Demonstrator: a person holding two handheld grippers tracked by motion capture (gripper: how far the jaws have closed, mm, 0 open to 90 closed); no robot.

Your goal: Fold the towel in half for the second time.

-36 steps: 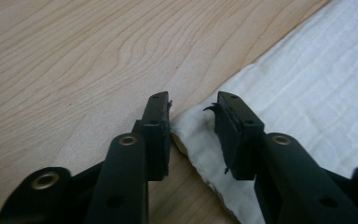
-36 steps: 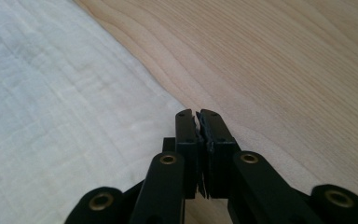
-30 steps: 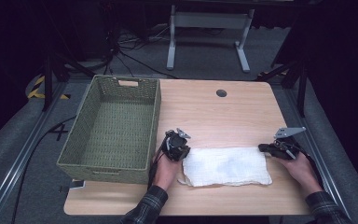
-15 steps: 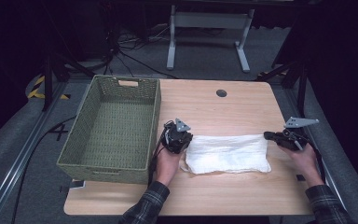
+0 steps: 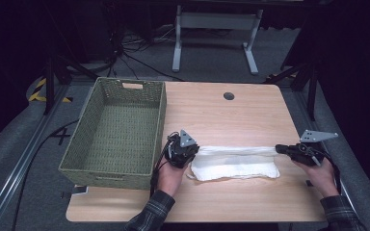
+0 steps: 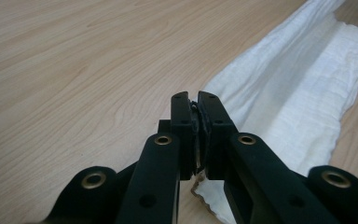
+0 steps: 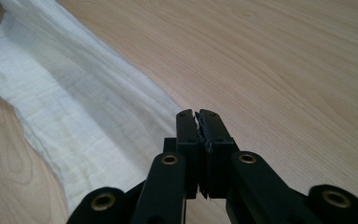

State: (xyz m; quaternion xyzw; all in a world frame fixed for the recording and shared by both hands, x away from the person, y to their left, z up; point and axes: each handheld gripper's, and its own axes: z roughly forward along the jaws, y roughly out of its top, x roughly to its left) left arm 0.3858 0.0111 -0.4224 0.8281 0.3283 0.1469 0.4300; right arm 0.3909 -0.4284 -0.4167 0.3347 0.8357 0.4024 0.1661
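Note:
A white cloth (image 5: 236,166) lies on the wooden table (image 5: 221,110), right of centre near the front. Its far edge is lifted and pulled taut between the two grippers, while the rest rests on the wood. My left gripper (image 5: 195,153) is shut on the cloth's left end, and in the left gripper view the jaws (image 6: 196,109) are pressed together with the cloth (image 6: 298,88) running away from them. My right gripper (image 5: 278,148) is shut on the right end. In the right gripper view its jaws (image 7: 198,122) are closed and the cloth (image 7: 74,102) stretches off to the left.
A green woven basket (image 5: 160,122) stands on the left part of the table, close beside the left hand. A round cable hole (image 5: 229,96) sits near the far edge. A metal stand (image 5: 214,21) is on the floor beyond the table.
Both hands have risen a little and the right hand has moved to the right. The cloth's far edge has come up off the table and is stretched between the grippers.

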